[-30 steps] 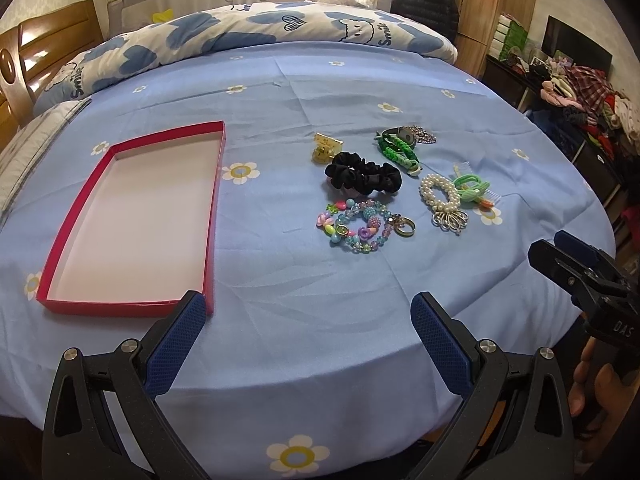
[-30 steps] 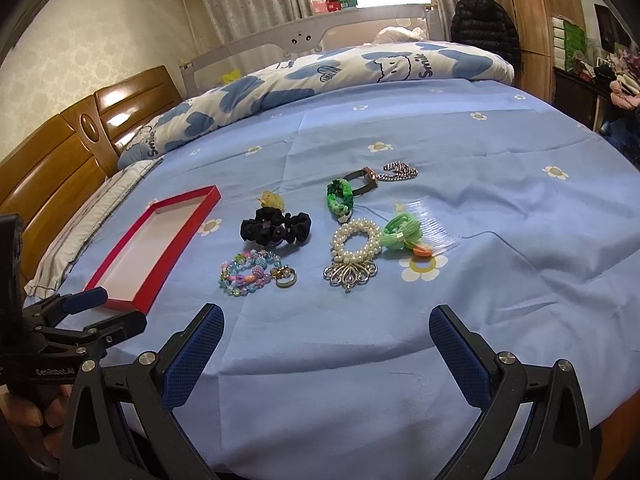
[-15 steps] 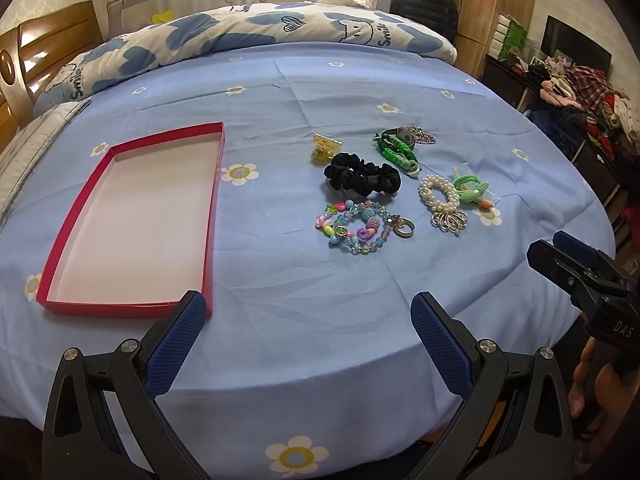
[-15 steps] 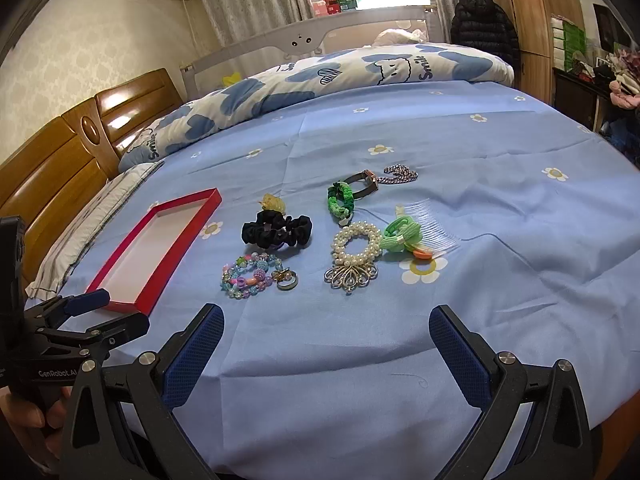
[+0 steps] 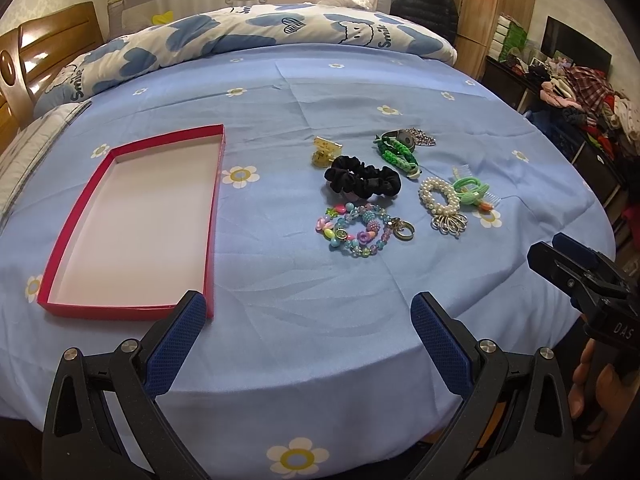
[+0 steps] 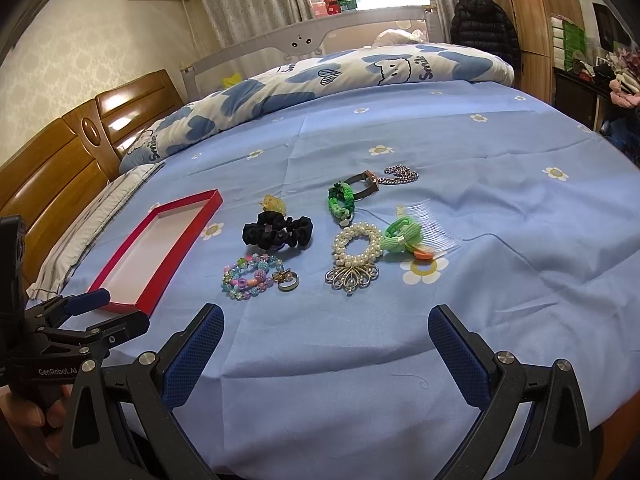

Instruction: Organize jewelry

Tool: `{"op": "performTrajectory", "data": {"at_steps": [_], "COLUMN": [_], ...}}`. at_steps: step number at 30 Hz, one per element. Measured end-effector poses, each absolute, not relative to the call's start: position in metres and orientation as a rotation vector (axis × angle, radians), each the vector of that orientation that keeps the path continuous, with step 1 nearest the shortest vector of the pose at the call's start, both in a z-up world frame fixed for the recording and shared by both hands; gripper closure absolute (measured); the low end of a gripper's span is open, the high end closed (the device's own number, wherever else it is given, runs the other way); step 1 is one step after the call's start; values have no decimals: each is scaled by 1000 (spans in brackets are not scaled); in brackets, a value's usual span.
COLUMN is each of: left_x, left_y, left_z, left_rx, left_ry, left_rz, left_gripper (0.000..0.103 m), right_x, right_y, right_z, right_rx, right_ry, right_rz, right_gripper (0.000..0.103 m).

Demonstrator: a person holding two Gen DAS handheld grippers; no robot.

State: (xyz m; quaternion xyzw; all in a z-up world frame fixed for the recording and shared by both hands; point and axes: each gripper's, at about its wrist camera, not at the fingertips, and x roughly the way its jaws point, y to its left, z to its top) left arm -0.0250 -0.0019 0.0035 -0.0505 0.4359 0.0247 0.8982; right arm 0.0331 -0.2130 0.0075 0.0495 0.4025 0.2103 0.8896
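Note:
A shallow red box (image 5: 218,160) with a white bottom lies open on the blue bedsheet; it also shows in the right wrist view (image 6: 188,224). Right of it lie a black scrunchie (image 5: 362,180), a colourful bead bracelet (image 5: 354,230), a ring (image 5: 404,234), a pearl bracelet (image 5: 440,196), a green braided band (image 5: 396,154), a gold clip (image 5: 326,150) and a green hair tie on a clear comb (image 6: 404,234). My left gripper (image 5: 308,340) is open and empty above the near edge. My right gripper (image 6: 326,344) is open and empty, short of the jewelry.
A blue-and-white duvet (image 5: 260,36) lies along the far side of the bed. A wooden headboard (image 6: 52,168) stands on the left. A wardrobe (image 5: 492,4) and a shelf with clothes (image 5: 580,96) stand to the right of the bed.
Both grippers have drifted slightly forward toward the bed, the right one a little more. Nothing on the sheet has moved.

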Motion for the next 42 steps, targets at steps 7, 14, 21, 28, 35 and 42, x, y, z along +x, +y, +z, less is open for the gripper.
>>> {"op": "performTrajectory", "data": {"at_steps": [7,14,21,28,35,42], "left_x": [-24,-24,-19,-10,6,27], "left_y": [-3,-3,-1,4,3,5], "left_z": [4,3,-3,-6,-10,-13], "left_rx": [-105,-108,-129,-153,-152,-152], "left_ry": [904,906,916,928,947,972], "left_rz": [51,48,32,2,-28,-50], "left_gripper": [0,0,0,6,21,37], "right_x": [34,35,37,42,55,79], "right_y": [-213,-215,-219,-223,-229,-236], "right_z": [9,9,7,3,-5,-9], "right_rx": [107,116,129,146,161,170], "right_ry": [833,835,833,843,864,876], "right_rz": [434,430,412,410,401,385], "right_gripper": [1,1,1,1,11,26]}}
